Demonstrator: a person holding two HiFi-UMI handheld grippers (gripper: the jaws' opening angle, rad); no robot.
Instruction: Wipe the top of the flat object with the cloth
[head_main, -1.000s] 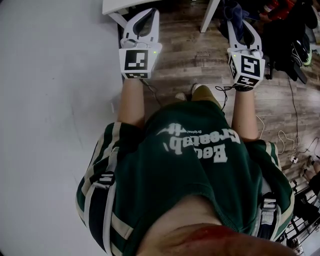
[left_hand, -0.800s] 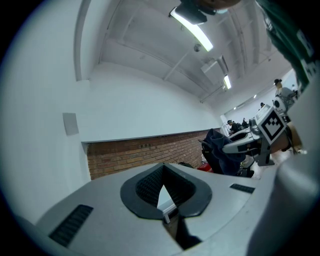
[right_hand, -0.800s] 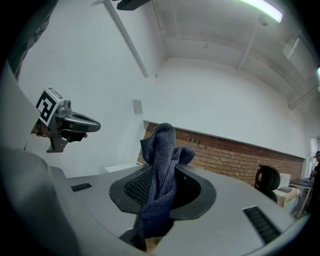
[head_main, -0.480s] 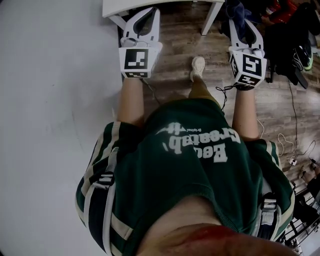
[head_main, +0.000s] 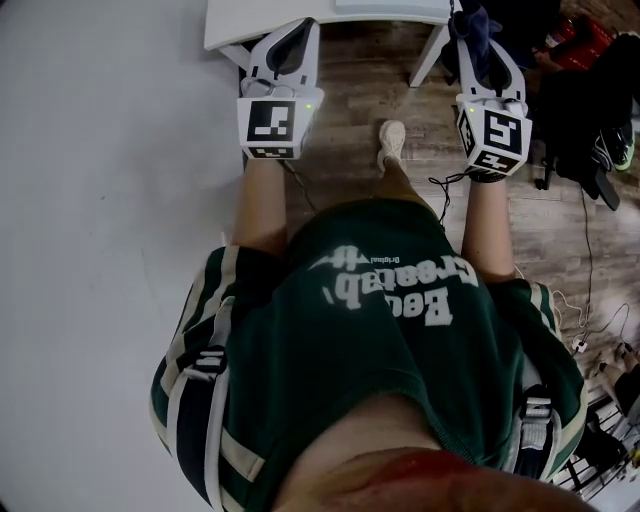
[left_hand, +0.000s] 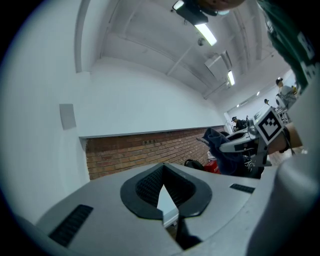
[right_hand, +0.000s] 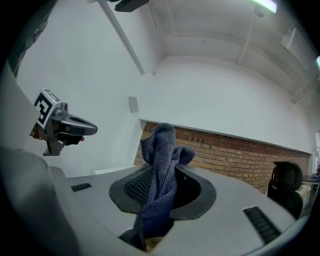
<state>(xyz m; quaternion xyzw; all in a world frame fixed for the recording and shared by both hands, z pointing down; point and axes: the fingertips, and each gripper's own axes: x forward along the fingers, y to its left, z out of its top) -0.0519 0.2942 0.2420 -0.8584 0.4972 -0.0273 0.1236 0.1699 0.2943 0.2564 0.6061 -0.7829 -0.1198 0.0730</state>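
Observation:
A dark blue cloth (right_hand: 160, 165) sticks up from between the pads of my right gripper (right_hand: 157, 192), which is shut on it. In the head view that right gripper (head_main: 472, 38) is held out above the wooden floor, the cloth (head_main: 482, 18) bunched at its tip near the white table (head_main: 250, 18). My left gripper (head_main: 298, 28) is level with it, tips at the table's near edge. Its jaws are shut with nothing between them (left_hand: 165, 186). A paler flat slab (head_main: 390, 5) lies on the table at the frame's top edge, mostly cut off.
A white table leg (head_main: 428, 48) stands between the grippers. The person's shoe (head_main: 392, 140) is on the wooden floor (head_main: 350, 90). A white wall fills the left. Dark bags and clothes (head_main: 590, 110) and cables (head_main: 590, 300) lie at the right. A brick wall (left_hand: 130, 152) is ahead.
The person has stepped forward: a shoe came into view and the white table has come further into the top of the head view. Both grippers keep their pose, the cloth still held.

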